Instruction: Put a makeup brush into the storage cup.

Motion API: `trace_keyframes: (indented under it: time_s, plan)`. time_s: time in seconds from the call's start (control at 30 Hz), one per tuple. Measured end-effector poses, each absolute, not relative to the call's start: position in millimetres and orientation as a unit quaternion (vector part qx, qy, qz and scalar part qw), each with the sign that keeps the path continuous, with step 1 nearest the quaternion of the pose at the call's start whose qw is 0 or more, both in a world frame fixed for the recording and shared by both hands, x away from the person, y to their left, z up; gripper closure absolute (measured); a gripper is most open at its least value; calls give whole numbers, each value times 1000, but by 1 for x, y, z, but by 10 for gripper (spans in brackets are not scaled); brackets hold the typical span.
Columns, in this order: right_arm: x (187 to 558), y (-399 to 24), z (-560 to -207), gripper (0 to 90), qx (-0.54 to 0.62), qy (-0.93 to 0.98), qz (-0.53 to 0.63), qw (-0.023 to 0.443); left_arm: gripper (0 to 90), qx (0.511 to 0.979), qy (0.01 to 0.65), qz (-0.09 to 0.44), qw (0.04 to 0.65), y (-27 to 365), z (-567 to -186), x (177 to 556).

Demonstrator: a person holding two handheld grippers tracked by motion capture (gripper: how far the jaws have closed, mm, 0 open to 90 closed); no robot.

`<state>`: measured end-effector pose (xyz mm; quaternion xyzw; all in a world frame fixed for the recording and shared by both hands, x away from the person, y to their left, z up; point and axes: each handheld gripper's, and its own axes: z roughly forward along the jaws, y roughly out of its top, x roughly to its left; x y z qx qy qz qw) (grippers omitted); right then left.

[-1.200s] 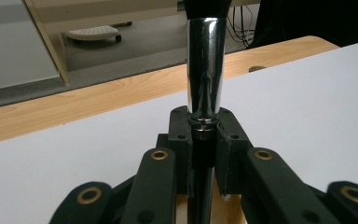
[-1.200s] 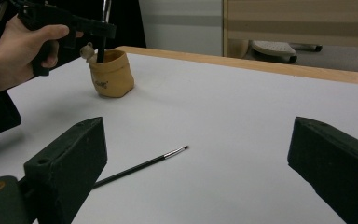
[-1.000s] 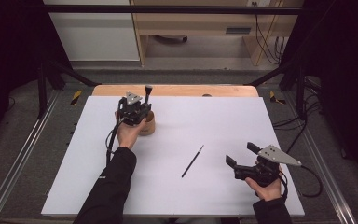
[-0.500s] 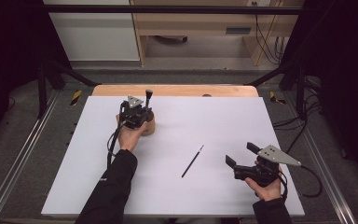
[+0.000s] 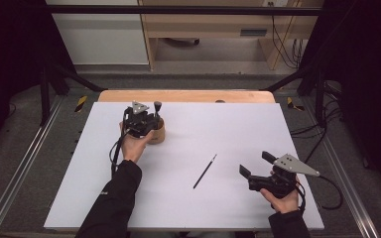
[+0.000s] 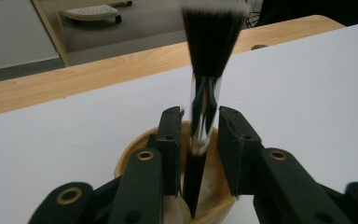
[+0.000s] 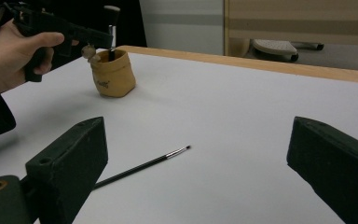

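Left gripper (image 5: 151, 120): I hold it over the small tan pouch (image 5: 157, 135) at the far left part of the white table (image 5: 228, 134). Its jaws have just been opening, and the pads now stand off the brush on both sides.
Big brush (image 6: 205, 93): it stands between my left jaws, handle down inside the pouch, dark bristles up. A narrow gap shows on each side of the shiny handle part, so I no longer clamp it.
Pouch: in the left gripper view (image 6: 214, 186) it sits right under the jaws, mouth open. In the right gripper view (image 7: 113, 73) it stands upright on the table, near the wooden edge (image 5: 188, 95).
Right gripper (image 5: 257, 166): I rest it at the near right of the table. Its jaws are spread wide with nothing between them.
Thin brush (image 5: 205, 171): it lies flat on the table, between the two grippers and nearer to the right one, not touching it. In the right gripper view (image 7: 142, 166) its small tip points away from me.
Left hand (image 5: 135, 144): it grips the body of the left gripper, just beside the pouch.
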<state>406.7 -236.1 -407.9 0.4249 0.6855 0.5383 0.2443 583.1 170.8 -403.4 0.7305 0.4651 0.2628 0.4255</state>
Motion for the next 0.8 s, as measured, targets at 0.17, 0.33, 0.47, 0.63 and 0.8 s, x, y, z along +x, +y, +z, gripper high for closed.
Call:
trace_keyframes:
  time_s: [0.17, 0.33, 0.47, 0.63, 0.8]
  plan:
    - [407, -236, -407, 57, 425, 684, 539, 245, 576, 730, 456, 261, 436, 177, -396, 574]
    - [407, -235, -408, 58, 429, 684, 538, 243, 474, 730, 439, 257, 456, 185, -387, 560]
    - [407, -235, -406, 62, 429, 685, 537, 243, 403, 727, 433, 253, 469, 196, -381, 546]
    - [408, -233, -406, 66, 429, 686, 535, 243, 340, 723, 431, 253, 477, 211, -381, 529]
    - [408, -232, -405, 65, 431, 686, 534, 242, 309, 720, 435, 244, 483, 224, -385, 513]
